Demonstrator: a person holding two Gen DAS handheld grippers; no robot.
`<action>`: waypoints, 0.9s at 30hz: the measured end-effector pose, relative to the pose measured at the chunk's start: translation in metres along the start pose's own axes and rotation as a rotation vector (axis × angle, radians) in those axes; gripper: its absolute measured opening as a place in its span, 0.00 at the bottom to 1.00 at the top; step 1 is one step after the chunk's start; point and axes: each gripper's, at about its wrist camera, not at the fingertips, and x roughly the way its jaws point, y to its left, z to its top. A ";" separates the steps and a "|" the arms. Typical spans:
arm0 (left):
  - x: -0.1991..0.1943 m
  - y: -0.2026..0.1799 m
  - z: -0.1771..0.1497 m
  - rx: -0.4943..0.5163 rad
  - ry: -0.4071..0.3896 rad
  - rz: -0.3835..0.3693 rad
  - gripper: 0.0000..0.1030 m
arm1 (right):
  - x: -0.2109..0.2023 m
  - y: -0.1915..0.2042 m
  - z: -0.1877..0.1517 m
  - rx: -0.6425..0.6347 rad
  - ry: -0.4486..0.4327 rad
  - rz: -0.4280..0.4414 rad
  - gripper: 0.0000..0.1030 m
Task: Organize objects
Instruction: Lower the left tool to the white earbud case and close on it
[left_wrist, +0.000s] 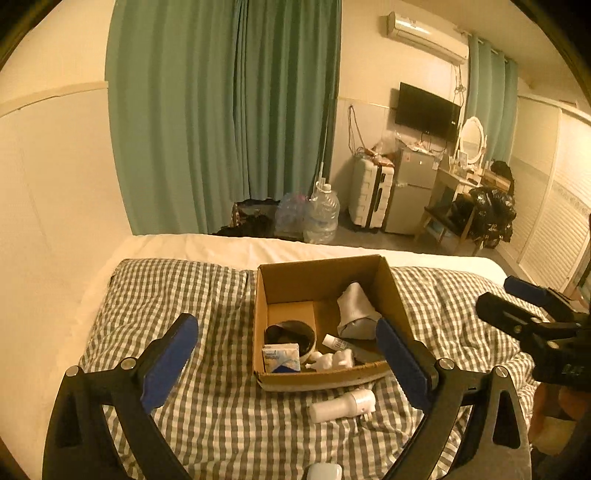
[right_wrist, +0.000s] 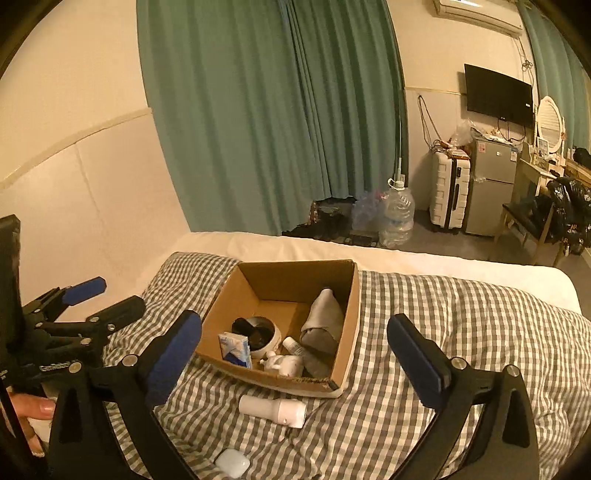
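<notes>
One cardboard box (left_wrist: 325, 280) sits on the checked duvet (left_wrist: 184, 295) of the bed (left_wrist: 207, 245). It holds five things: a tissue pack (left_wrist: 281, 356), a dark bowl (left_wrist: 291, 334), a small tube (left_wrist: 334, 342), a white figurine (left_wrist: 332, 360) and a grey cloth pouch (left_wrist: 356, 310). Outside lie one white bottle (right_wrist: 273, 409), just in front of the box, and one small white case (right_wrist: 232, 462) nearer still.

The left tool (left_wrist: 288, 363) is spread wide and empty, with the box between its fingers. The right tool (right_wrist: 295, 362) is likewise released, with the bottle between and below its fingers.

Behind are green curtains (right_wrist: 266, 110), one water jug (right_wrist: 398, 212), one suitcase (right_wrist: 448, 192) and one fridge (right_wrist: 491, 184).
</notes>
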 end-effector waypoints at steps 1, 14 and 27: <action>-0.003 -0.001 -0.002 -0.001 -0.002 0.001 0.97 | -0.003 0.001 -0.003 0.001 -0.002 -0.002 0.98; 0.019 -0.016 -0.071 -0.012 0.145 -0.055 0.97 | 0.000 0.002 -0.055 -0.001 0.045 -0.023 0.98; 0.099 -0.037 -0.161 0.009 0.471 -0.055 0.90 | 0.048 -0.022 -0.100 0.016 0.147 -0.032 0.98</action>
